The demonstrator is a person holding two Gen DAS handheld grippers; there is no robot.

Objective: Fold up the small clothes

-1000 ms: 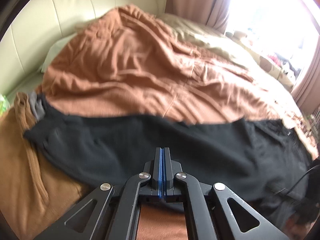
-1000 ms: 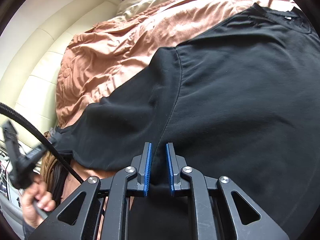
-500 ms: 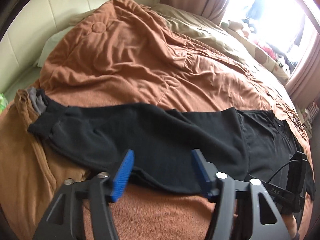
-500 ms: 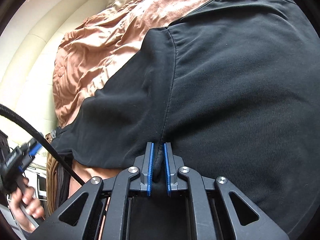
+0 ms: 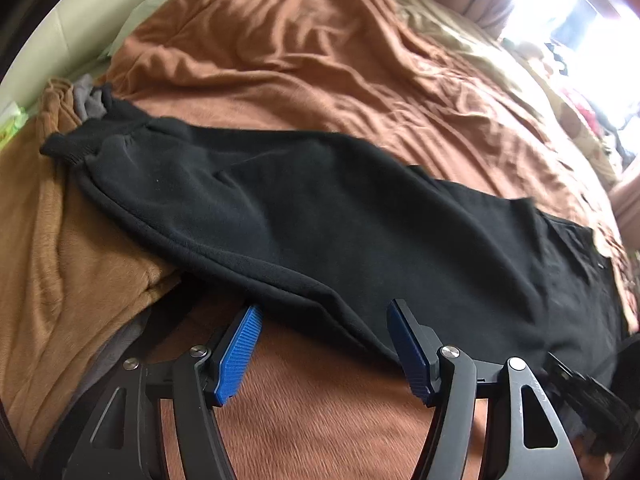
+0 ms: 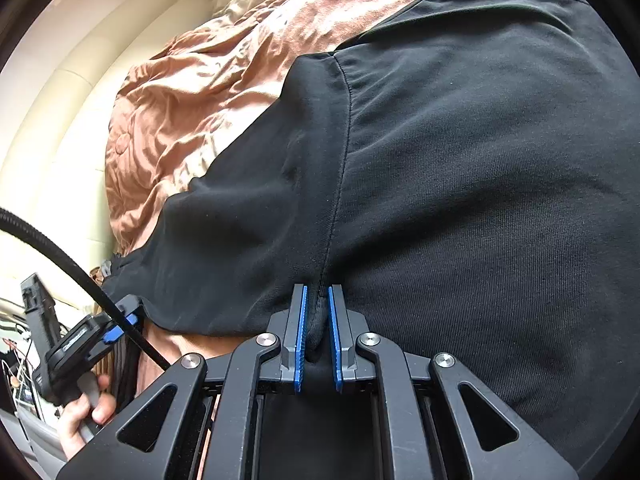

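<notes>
A rumpled orange quilt (image 5: pixel 304 60) covers the bed where the black sweatshirt (image 5: pixel 320 216) lies flat, its sleeve edge just ahead of my left gripper (image 5: pixel 322 320), jaws spread and empty. My right gripper (image 6: pixel 316 312) pinches the sweatshirt's seam (image 6: pixel 340 184); I'd grip the sleeve edge fully before lifting both together.

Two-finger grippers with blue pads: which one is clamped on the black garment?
The right gripper: its blue pads pinch the black garment at a seam. The left gripper stands open, gripping nothing.

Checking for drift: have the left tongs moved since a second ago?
Yes. The left tongs dropped toward the black pants on the blanket, jaws now apart.
</notes>
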